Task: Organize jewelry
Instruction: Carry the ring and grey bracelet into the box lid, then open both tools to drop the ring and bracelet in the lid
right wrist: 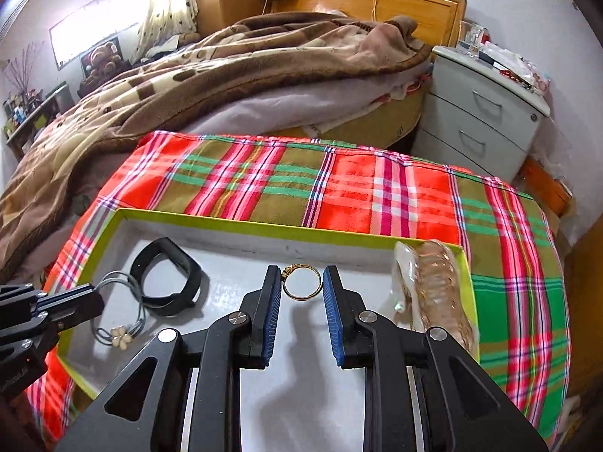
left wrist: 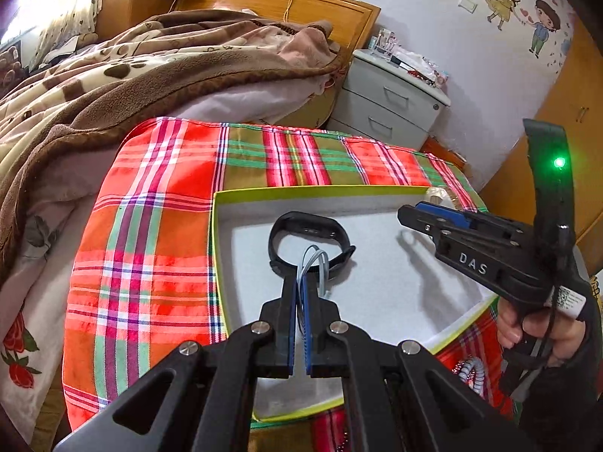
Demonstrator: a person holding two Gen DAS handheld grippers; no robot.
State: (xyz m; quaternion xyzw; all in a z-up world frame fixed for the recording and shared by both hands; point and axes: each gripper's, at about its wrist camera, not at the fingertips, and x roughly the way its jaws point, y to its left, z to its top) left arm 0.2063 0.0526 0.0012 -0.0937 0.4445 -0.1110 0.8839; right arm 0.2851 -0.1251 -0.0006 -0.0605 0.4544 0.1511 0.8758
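A shallow box [right wrist: 211, 226] with a yellow-green rim and a white floor lies on a plaid cloth. A black wristband [right wrist: 166, 280] rests inside it at the left, also seen in the left wrist view [left wrist: 301, 226]. My left gripper [left wrist: 299, 278] is shut on grey-blue hair ties [left wrist: 318, 260]. Their pale flower charm [right wrist: 120, 336] hangs over the box floor beside the left gripper [right wrist: 96, 297]. My right gripper [right wrist: 301, 278] is shut on a gold ring [right wrist: 302, 297], held by its sides over the middle of the box. The right gripper [left wrist: 409, 215] shows from the side.
A clear pinkish hair claw [right wrist: 433, 293] leans on the box's right rim. The plaid cloth [right wrist: 339, 188] covers the table. A bed with a brown blanket [right wrist: 226, 75] lies behind and a grey nightstand [right wrist: 486, 113] stands at the back right. A coiled cord and beads [left wrist: 471, 374] lie outside the box's near corner.
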